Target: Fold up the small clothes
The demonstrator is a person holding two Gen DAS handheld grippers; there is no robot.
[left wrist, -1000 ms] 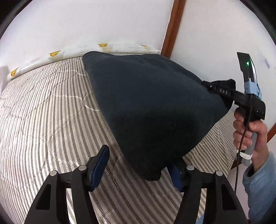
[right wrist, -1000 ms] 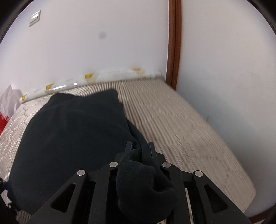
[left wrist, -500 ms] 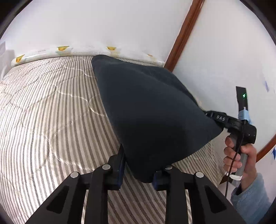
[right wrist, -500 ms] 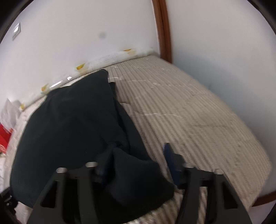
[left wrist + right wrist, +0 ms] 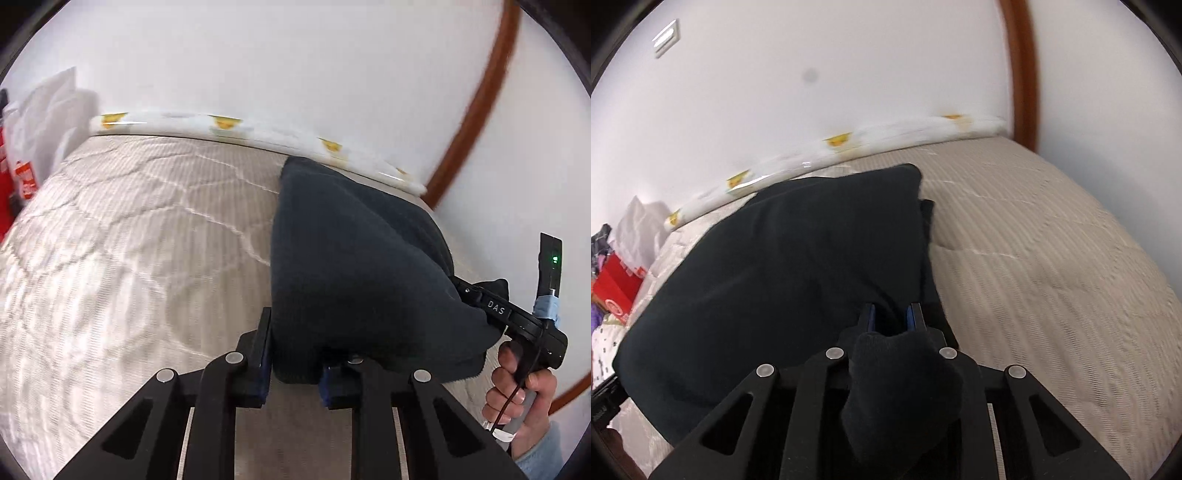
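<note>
dark garment [image 5: 354, 266] pinched between both grippers' fingers [image 5: 263, 354], over mattress [image 5: 129, 240]

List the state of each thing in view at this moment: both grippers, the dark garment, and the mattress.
left gripper: shut on a near corner of the dark garment.
right gripper: shut on another corner, cloth bunched over its jaws.
dark garment: held at two corners, stretched between the grippers, far end lying on the mattress.
striped mattress: bare quilted surface, partly covered by the garment.
</note>
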